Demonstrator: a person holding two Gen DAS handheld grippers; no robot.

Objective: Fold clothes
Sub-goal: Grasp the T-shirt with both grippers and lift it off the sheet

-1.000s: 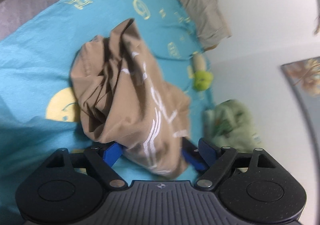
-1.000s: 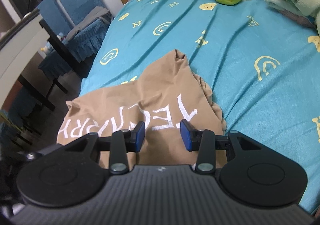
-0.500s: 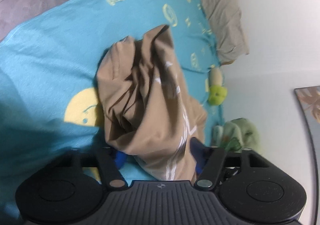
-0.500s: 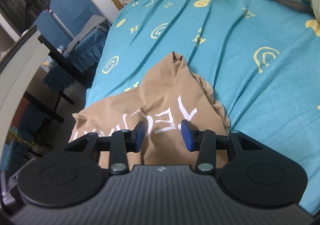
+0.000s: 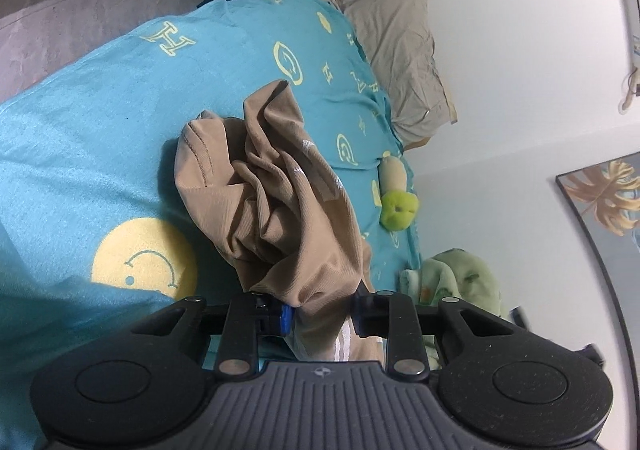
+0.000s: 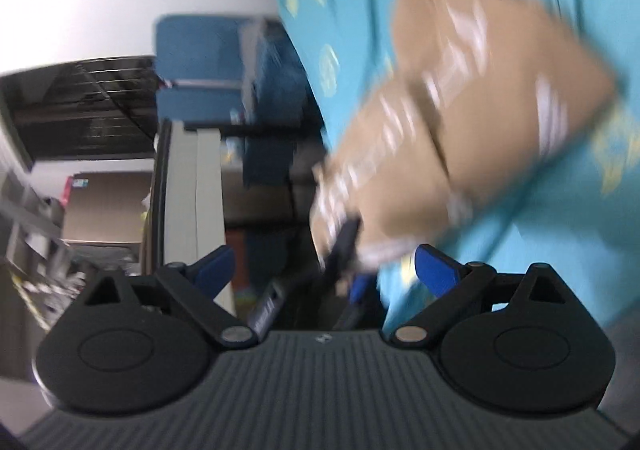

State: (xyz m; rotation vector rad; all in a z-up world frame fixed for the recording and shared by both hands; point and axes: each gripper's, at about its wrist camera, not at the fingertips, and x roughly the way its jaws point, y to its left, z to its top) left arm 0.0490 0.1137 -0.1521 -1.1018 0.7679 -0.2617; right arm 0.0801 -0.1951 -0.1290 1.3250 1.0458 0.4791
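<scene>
Left tool (image 5: 322, 316) clamps bunched tan shirt (image 5: 280, 202) edge, lifting it off bed (image 5: 100, 110) for spreading; right tool (image 6: 324, 270) spread wide, empty, view blurred.

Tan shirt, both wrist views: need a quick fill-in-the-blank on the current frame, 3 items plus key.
1. The left tool is shut on the ____ shirt.
2. The right tool is ____, with nothing between its fingers.
3. The shirt lies bunched on a ____ bedsheet printed with yellow smiley faces.

Missing words: tan; open; blue
</scene>
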